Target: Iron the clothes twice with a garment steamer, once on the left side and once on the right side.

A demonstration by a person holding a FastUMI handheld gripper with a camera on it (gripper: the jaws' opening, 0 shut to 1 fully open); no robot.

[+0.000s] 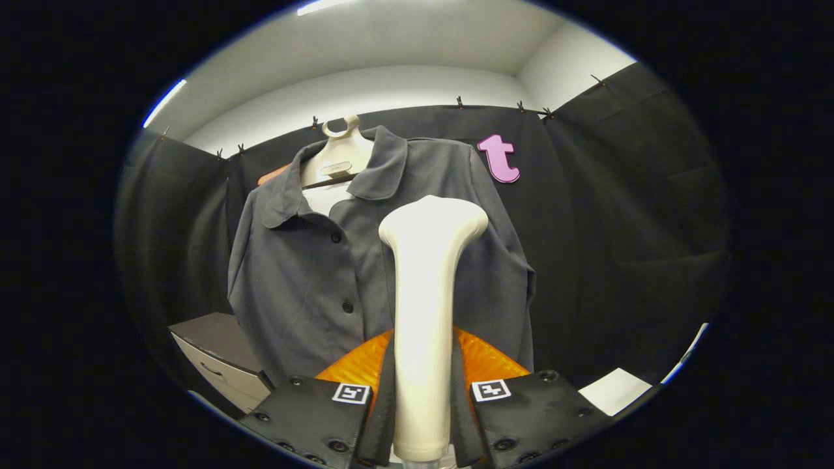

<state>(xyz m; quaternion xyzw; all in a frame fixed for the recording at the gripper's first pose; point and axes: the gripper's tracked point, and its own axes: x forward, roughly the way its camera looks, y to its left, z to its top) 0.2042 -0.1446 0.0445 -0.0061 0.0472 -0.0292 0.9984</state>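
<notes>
A cream-white garment steamer (425, 306) stands upright between my two fingers, its handle gripped on both sides and its wide head up at chest height of the shirt. My gripper (422, 368) is shut on the steamer's handle. Just beyond the steamer hangs a dark grey buttoned shirt (313, 273) on a pale hanger (339, 156), collar open, several dark buttons running down its front. The steamer head sits over the shirt's right half, hiding part of it. Whether the head touches the cloth I cannot tell.
A grey cabinet with a drawer (218, 355) stands low beside the shirt's left sleeve. A white flat surface (616, 391) lies low beyond the right finger. Black cloth walls close in behind and to both sides of the shirt.
</notes>
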